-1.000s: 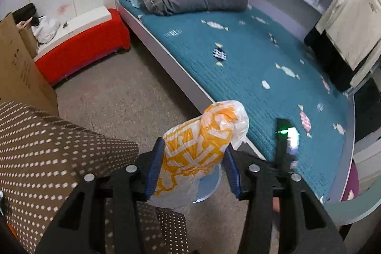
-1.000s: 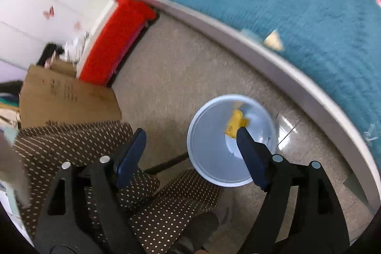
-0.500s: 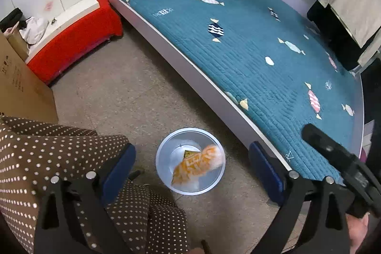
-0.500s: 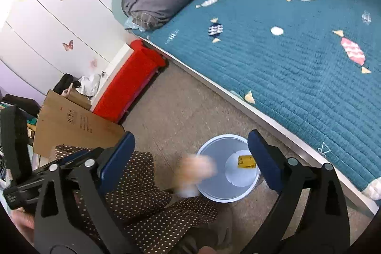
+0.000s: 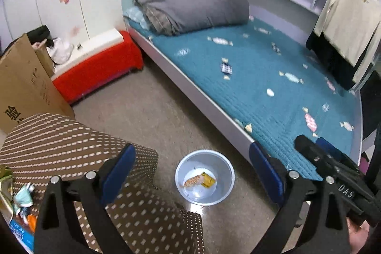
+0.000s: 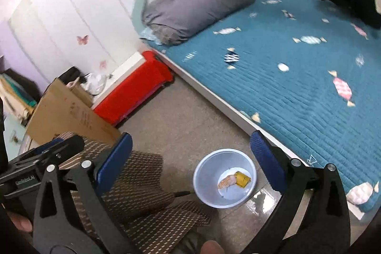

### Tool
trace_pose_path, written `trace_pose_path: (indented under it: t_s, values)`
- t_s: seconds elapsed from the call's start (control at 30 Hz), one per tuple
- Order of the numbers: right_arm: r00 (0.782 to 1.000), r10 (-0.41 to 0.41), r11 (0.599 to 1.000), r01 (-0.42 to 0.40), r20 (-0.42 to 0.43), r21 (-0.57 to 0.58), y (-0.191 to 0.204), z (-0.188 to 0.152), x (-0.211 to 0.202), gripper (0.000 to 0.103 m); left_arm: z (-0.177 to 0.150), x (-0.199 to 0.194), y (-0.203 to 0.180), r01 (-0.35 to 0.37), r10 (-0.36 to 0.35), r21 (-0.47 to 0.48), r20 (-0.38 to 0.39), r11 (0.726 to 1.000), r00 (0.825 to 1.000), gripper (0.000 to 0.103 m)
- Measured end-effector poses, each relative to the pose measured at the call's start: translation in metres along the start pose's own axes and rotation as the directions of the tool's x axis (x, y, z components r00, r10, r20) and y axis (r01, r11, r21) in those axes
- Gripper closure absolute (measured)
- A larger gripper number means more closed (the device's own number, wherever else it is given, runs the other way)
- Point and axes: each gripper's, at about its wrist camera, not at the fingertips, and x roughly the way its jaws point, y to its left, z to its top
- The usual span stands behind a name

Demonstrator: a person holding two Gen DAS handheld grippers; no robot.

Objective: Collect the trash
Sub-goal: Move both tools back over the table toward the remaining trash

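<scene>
A round pale blue trash bin (image 5: pixel 226 185) (image 6: pixel 209 168) stands on the floor beside the bed. Inside it lie an orange-and-white plastic bag (image 5: pixel 193 180) (image 6: pixel 225 181) and a yellow wrapper (image 5: pixel 208 179) (image 6: pixel 242 179). My left gripper (image 5: pixel 195 173) is open and empty, held high above the bin. My right gripper (image 6: pixel 191 161) is also open and empty, high above the bin. The right gripper's body (image 5: pixel 333 177) shows at the right of the left wrist view; the left gripper's body (image 6: pixel 40 163) shows at the left of the right wrist view.
A bed with a teal candy-print cover (image 5: pixel 273 77) (image 6: pixel 297 58) and a grey folded duvet (image 5: pixel 195 4) fills the right. A red bench (image 5: pixel 100 70) and a cardboard box (image 5: pixel 21 87) stand at the left. My dotted brown trouser legs (image 5: pixel 83 158) are below.
The left gripper opened and let the orange-and-white bag fall into the bin. Both grippers have since risen and tilted up, so the bin looks smaller.
</scene>
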Motion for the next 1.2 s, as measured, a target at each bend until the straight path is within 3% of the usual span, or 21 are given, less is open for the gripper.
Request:
trace_pose_path:
  t_s: [0.4, 0.7, 0.97, 1.1, 1.2]
  values:
    - [0.996, 0.083, 0.984, -0.078, 0.023, -0.157, 0.091, -0.009, -0.057, 0.006, -0.032, -0.114, 0.04, -0.042, 0.048, -0.041, 0.177, 0.998, 0.983, 0.009]
    - [0.983, 0.184, 0.938, -0.184, -0.029, -0.295, 0.163, -0.033, -0.074, 0.006, -0.078, -0.168, 0.095, -0.109, 0.134, -0.119, 0.227, 0.987, 0.965, 0.008]
    - [0.952, 0.276, 0.851, -0.307, -0.134, -0.426, 0.232, -0.074, -0.067, 0.006, -0.129, -0.196, 0.16, -0.189, 0.24, -0.242, 0.198, 0.952, 0.951, 0.008]
    - [0.922, 0.323, 0.775, -0.387, -0.213, -0.5, 0.272, -0.101, -0.056, 0.006, -0.162, -0.203, 0.198, -0.238, 0.298, -0.318, 0.153, 0.918, 0.942, 0.008]
    - [0.913, 0.301, 0.705, -0.407, -0.274, -0.58, 0.302, -0.128, -0.04, 0.006, -0.188, -0.207, 0.229, -0.263, 0.329, -0.394, 0.11, 0.881, 0.938, 0.008]
